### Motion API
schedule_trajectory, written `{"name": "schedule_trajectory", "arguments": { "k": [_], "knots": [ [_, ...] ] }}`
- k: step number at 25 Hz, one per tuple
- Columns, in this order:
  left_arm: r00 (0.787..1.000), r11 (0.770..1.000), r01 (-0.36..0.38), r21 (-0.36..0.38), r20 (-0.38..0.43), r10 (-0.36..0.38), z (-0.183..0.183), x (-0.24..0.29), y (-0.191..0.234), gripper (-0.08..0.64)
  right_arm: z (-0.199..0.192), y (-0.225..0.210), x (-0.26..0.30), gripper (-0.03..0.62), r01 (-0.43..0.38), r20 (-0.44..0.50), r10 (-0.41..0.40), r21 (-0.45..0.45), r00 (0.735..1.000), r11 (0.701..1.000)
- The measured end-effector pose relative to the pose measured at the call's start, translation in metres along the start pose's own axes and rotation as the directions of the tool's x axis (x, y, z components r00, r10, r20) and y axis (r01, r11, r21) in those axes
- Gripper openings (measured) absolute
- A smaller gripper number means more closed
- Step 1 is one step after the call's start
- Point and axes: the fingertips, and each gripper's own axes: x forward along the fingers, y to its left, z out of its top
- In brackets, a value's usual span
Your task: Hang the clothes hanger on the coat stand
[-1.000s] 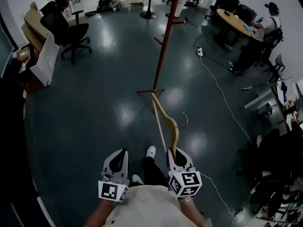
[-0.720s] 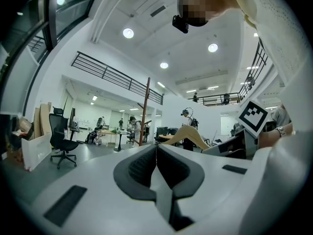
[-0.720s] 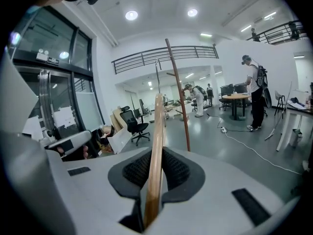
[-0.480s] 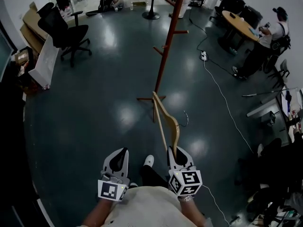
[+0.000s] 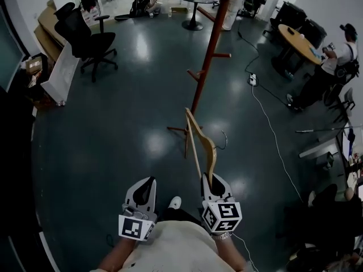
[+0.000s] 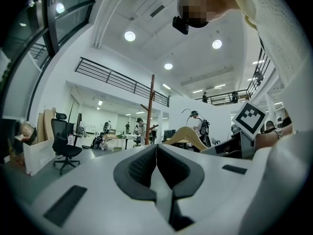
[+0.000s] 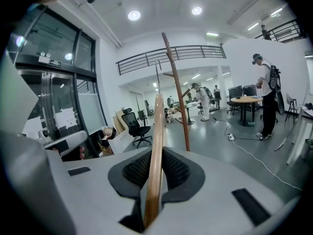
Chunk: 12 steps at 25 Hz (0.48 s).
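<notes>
Grips one end of the wooden clothes hanger (image 5: 199, 143) in the right tool (image 5: 211, 180), jaws clamped on it, and holds it edge-up above the floor (image 5: 113, 123), just short of the coat stand (image 5: 208, 67), clear of its pegs. Carries the left tool (image 5: 146, 185) alongside, jaws pressed together on nothing

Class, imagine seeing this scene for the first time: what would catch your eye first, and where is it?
The wooden hanger stands out, clamped in the right gripper and pointing ahead over the dark, glossy floor. Just beyond it rises the red-brown coat stand, its visible pegs bare. The left gripper is shut and empty, low at left.
</notes>
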Motion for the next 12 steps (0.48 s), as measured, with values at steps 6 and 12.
{"name": "schedule_trajectory", "arguments": {
  "k": [6, 12],
  "knots": [
    [1.0, 1.0, -0.011, 0.006, 0.008, 0.01, 0.01, 0.018, -0.002, 0.012, 0.013, -0.02, 0.013, 0.066, 0.007, -0.002, -0.007, 0.0, 1.0, 1.0],
    [1.0, 1.0, -0.014, -0.01, -0.002, 0.014, 0.008, 0.044, 0.024, 0.012, 0.032, -0.022, 0.028, 0.067, 0.037, 0.019, -0.037, 0.001, 0.999, 0.999]
  ]
}}
